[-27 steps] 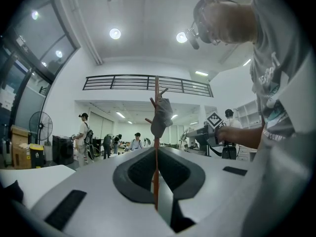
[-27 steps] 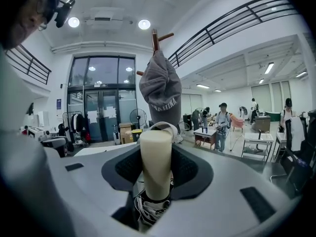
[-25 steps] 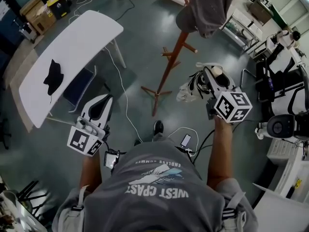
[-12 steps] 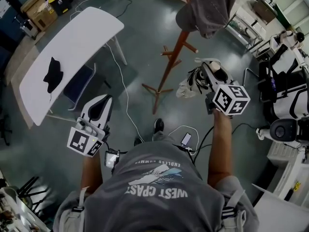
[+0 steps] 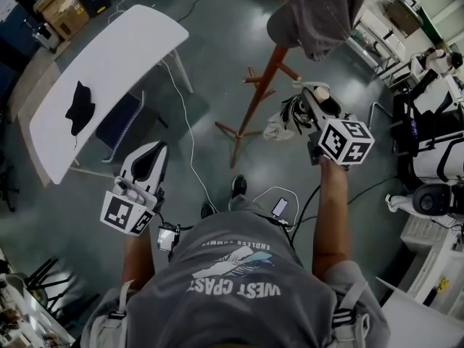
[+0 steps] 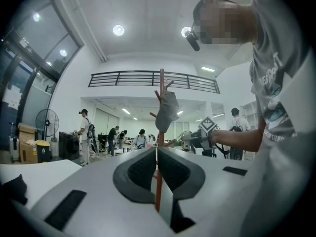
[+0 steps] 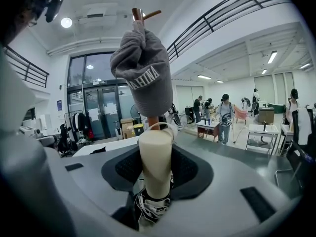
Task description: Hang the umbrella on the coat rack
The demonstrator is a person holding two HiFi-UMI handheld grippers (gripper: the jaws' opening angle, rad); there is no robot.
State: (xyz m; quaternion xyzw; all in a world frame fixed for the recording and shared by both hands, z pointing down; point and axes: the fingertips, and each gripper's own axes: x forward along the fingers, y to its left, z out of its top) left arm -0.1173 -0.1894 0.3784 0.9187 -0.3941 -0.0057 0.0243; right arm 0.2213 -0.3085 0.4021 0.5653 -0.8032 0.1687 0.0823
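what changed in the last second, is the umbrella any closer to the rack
Slightly. The right gripper, shut on the cream handle of the umbrella, has carried it a little forward toward the coat rack; it is not yet on a peg. Nothing was taken or let go. The left gripper stayed low, shut and empty. The grey cap on the rack and the black cloth on the white table are unchanged.

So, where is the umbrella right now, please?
The folded umbrella with the cream handle is clamped in the right gripper, right of centre in the head view, beside the red-brown wooden coat rack.
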